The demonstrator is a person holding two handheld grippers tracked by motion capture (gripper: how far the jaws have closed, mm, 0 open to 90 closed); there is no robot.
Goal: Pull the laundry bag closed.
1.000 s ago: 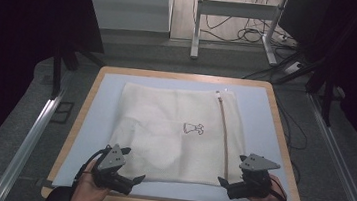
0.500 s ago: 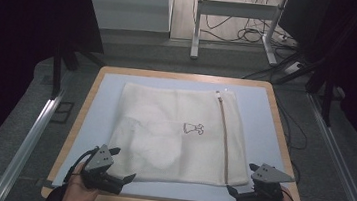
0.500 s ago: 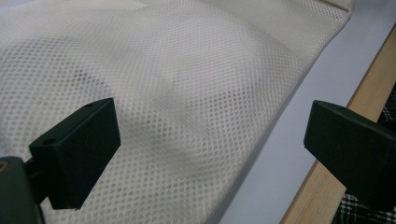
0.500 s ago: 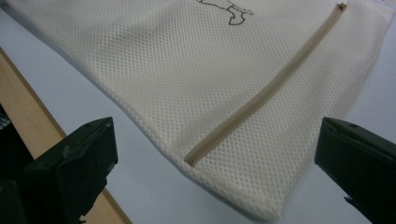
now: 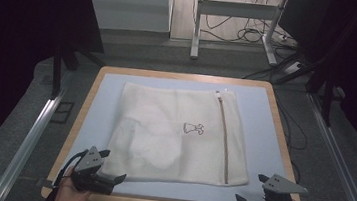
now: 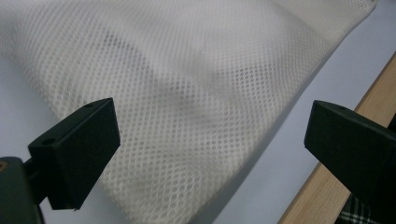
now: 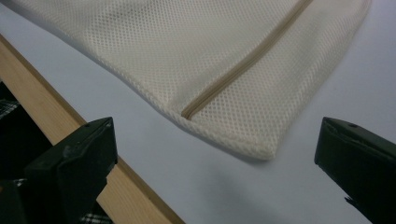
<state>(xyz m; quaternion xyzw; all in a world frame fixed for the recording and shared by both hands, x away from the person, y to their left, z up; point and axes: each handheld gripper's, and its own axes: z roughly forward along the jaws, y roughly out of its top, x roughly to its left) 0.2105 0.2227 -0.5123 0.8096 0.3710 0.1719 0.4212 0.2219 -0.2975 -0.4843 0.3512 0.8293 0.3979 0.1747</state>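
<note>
Flat on the pale blue tabletop [image 5: 94, 122] lies a cream mesh laundry bag [image 5: 163, 129], roughly square, its weave a fine honeycomb of tiny holes in the left gripper view. A tan zipper [image 5: 223, 135] runs straight along its right side, and a small brown printed figure [image 5: 193, 128] sits near the middle. Something paler bulges softly inside the left half (what it is I cannot tell). The table has a light wooden rim [image 5: 283, 136]. The left gripper [image 5: 111, 166] sits just beside the bag's near left corner, jaws spread wide. The right gripper [image 5: 252, 189] hovers near the near right corner, jaws likewise wide apart, holding nothing; the stitched hem corner [image 7: 261, 149] lies between them, rounded and flat.
</note>
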